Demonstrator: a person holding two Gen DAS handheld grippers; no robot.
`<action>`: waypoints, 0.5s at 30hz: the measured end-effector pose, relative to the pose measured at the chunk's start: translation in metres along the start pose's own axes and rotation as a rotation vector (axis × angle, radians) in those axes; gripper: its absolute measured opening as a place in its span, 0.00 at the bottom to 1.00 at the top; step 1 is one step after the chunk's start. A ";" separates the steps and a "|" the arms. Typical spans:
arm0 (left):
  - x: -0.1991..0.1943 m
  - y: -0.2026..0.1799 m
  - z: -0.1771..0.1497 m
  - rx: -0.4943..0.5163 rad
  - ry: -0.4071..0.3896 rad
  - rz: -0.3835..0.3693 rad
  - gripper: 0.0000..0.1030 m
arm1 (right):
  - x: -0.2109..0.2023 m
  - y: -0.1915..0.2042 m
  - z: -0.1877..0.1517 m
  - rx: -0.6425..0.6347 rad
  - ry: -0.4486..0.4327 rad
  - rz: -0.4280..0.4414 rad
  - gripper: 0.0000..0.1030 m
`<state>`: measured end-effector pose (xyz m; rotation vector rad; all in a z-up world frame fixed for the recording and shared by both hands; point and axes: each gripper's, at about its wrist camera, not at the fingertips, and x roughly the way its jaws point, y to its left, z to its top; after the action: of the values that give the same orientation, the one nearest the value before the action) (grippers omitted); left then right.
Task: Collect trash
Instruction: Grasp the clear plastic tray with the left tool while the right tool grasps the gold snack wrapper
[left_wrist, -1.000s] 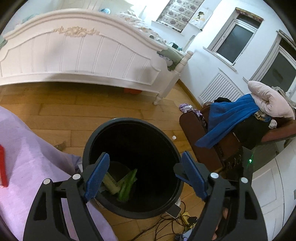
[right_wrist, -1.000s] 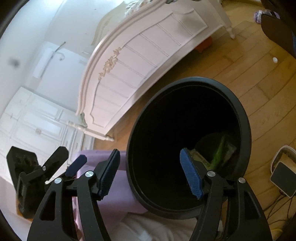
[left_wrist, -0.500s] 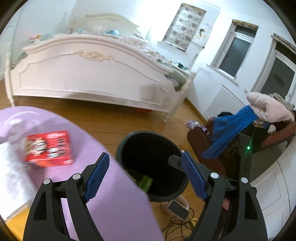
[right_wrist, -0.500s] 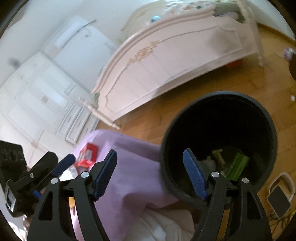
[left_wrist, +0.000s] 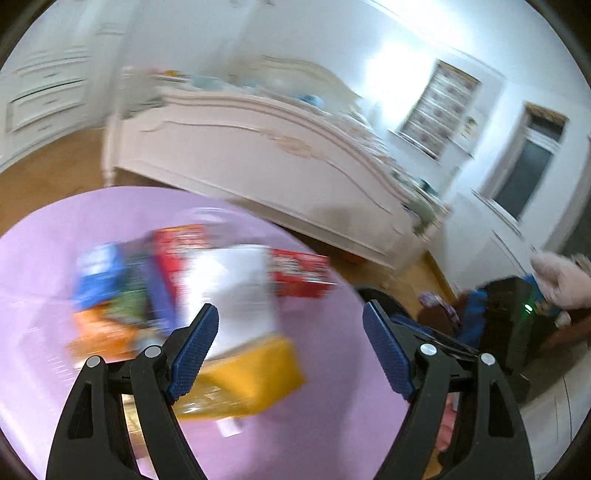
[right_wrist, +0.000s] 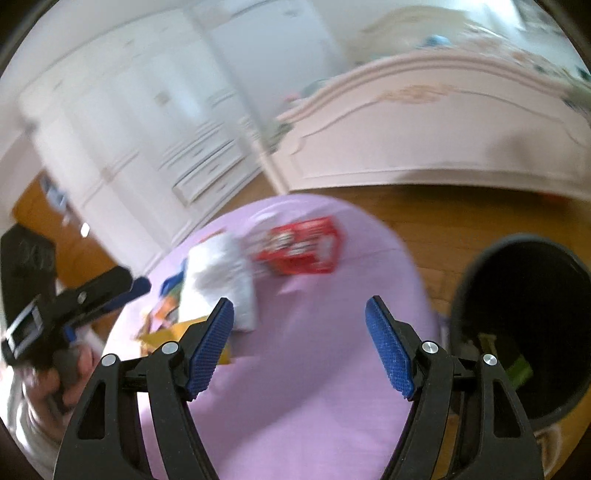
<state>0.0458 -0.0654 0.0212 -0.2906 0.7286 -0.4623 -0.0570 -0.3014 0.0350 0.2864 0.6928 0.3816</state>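
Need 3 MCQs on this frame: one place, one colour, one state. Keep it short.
1. Where is the bin relative to the table in the right wrist view?
A. right of it, on the floor
B. on it
C. left of it

2. What colour is the tablecloth?
A. green
B. lilac
C. black

3. How are the right gripper jaws?
A. shut on the red box
B. shut, empty
C. open, empty

Key: 1 A, the bin stands on the wood floor past the table's edge; 2 B, the cloth is lilac; 3 C, the jaws are wide apart with nothing between.

Bright daylight, heavy motion blur (fisheye-warped edges).
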 end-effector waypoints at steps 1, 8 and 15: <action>-0.006 0.011 0.000 -0.022 -0.008 0.019 0.78 | 0.005 0.012 0.001 -0.030 0.015 0.017 0.71; -0.057 0.102 -0.009 -0.235 -0.055 0.188 0.78 | 0.039 0.110 -0.017 -0.269 0.201 0.196 0.71; -0.069 0.147 -0.027 -0.337 -0.017 0.252 0.78 | 0.080 0.153 -0.032 -0.305 0.332 0.216 0.62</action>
<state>0.0264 0.0932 -0.0192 -0.5100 0.8142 -0.0958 -0.0592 -0.1262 0.0247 0.0050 0.9180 0.7443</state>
